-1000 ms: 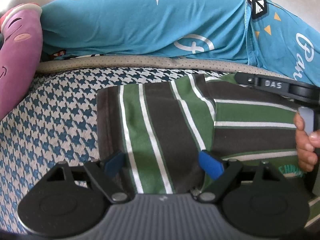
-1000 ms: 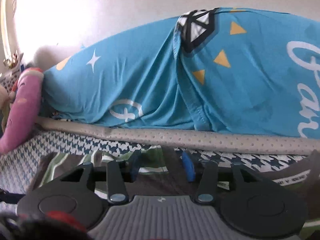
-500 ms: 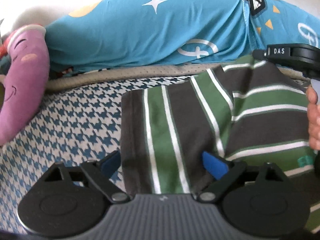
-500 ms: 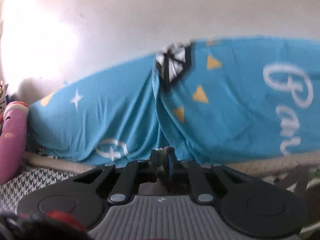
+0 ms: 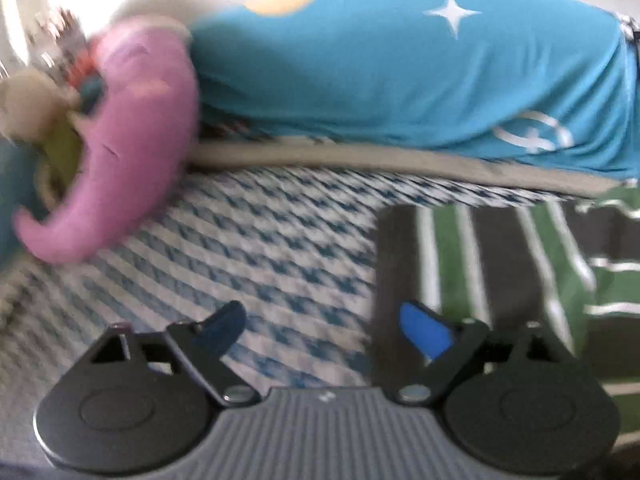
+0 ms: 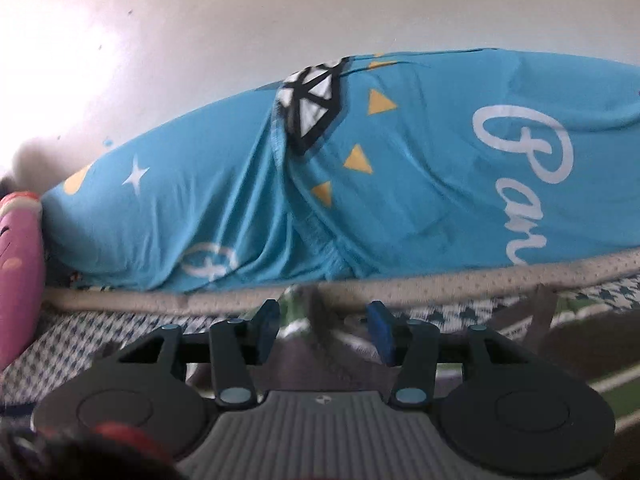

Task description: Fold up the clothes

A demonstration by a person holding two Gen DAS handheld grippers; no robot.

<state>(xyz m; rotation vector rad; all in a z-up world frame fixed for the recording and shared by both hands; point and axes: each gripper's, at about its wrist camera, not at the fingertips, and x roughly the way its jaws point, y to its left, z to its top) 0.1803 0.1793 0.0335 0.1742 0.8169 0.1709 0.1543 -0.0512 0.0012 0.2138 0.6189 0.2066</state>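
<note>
The right gripper (image 6: 324,326), fingers spread apart, hovers over a striped green and brown garment (image 6: 304,356) on a houndstooth bed (image 6: 72,340), with a blue patterned quilt (image 6: 400,184) behind the garment.

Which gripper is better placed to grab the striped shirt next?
Probably right. The right gripper is open with the striped shirt between its fingers; the left gripper is open mostly over the houndstooth cover, at the shirt's edge.
</note>
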